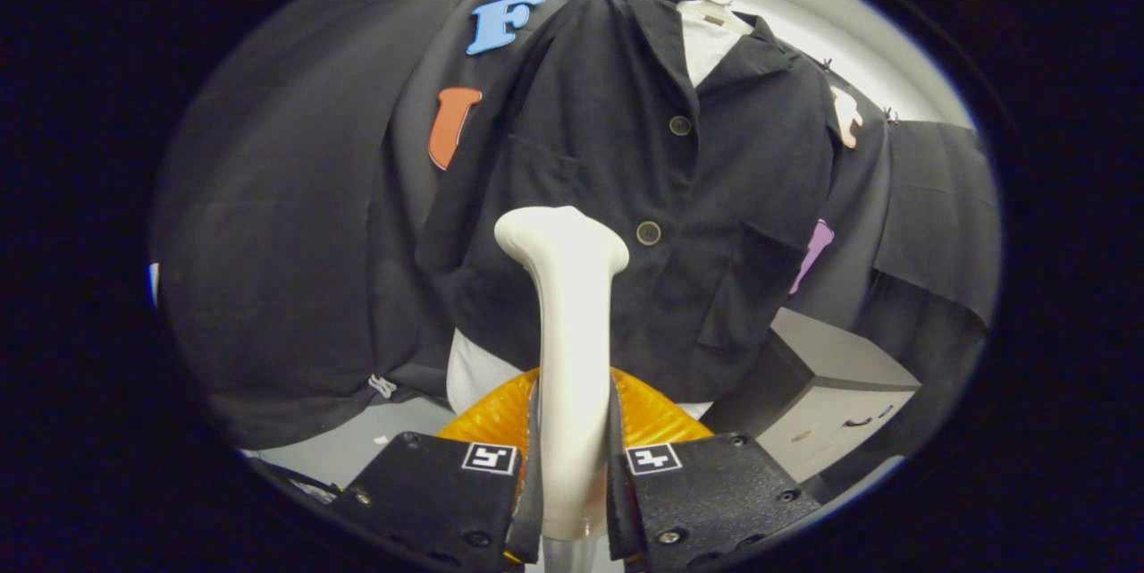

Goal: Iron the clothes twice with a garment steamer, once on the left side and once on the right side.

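Gripping white garment steamer point(570, 323) by handle, hand-held gripper point(572, 475) clamps both fingers on it. Steamer head rises just ahead of fingers, near black shirt point(626, 198) hanging beyond, beside button placket. Judged: pass under way; next move needs head pressed against cloth, drawn steadily.

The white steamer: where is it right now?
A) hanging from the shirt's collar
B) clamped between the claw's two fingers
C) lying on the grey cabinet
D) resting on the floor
B: the steamer stands upright with both fingers of the claw pressed against its handle, its head just in front of the black shirt.
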`<state>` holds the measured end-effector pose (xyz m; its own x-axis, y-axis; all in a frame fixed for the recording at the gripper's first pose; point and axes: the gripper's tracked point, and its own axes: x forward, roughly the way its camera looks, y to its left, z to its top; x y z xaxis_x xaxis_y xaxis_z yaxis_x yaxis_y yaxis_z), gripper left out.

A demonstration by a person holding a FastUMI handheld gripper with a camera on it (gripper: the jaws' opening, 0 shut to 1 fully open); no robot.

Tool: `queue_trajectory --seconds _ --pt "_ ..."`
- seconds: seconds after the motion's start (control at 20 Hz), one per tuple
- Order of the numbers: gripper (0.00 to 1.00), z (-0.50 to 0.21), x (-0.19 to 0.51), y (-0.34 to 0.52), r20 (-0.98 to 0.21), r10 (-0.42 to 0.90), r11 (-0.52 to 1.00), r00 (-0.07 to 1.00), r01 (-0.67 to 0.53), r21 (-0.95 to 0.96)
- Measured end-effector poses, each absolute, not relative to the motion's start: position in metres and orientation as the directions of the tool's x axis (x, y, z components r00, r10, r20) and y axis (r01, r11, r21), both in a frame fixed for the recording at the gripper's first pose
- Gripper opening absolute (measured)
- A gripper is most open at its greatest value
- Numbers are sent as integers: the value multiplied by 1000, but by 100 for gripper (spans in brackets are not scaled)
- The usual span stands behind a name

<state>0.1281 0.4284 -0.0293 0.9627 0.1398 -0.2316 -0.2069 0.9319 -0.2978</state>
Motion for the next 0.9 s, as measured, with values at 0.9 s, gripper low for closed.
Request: queue_trajectory --seconds 0.9 --pt "31 -63 68 359 -331 170 922 928 -268 -279"
